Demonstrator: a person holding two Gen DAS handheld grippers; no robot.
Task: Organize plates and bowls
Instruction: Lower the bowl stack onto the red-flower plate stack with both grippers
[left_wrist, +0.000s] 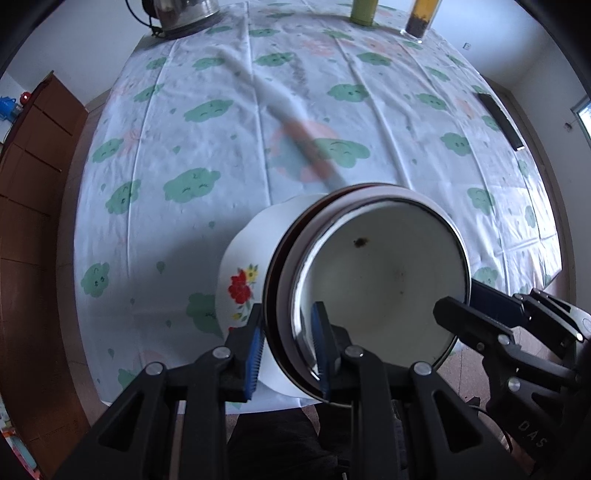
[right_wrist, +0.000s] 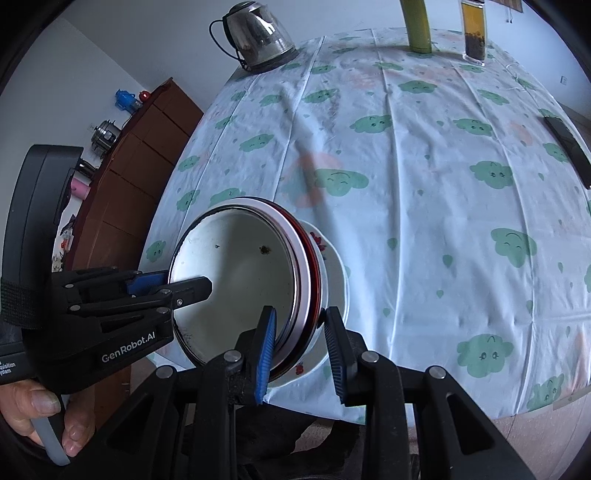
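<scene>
A nested stack of dishes hangs tilted over the near edge of the table (left_wrist: 207, 155), rims towards the cameras. Innermost is a white enamel bowl (left_wrist: 380, 266) (right_wrist: 236, 266) with a dark rim and a small dark chip. Around it sit red-edged and white rims. Outermost is a white bowl with red flowers (left_wrist: 243, 266) (right_wrist: 338, 273). My left gripper (left_wrist: 288, 343) (right_wrist: 173, 282) is shut on the stack's rims on one side. On the opposite side my right gripper (right_wrist: 301, 350) (left_wrist: 469, 302) is shut on the rims too.
A cloud-patterned cloth covers the table. At its far end stand a kettle (right_wrist: 258, 37), a green bottle (right_wrist: 417, 26) and a jar (right_wrist: 474, 33) with dark contents. A black phone (right_wrist: 569, 147) lies at the right edge. A brown cabinet (right_wrist: 140, 158) stands left. A hand (right_wrist: 48, 424) holds the left gripper's handle.
</scene>
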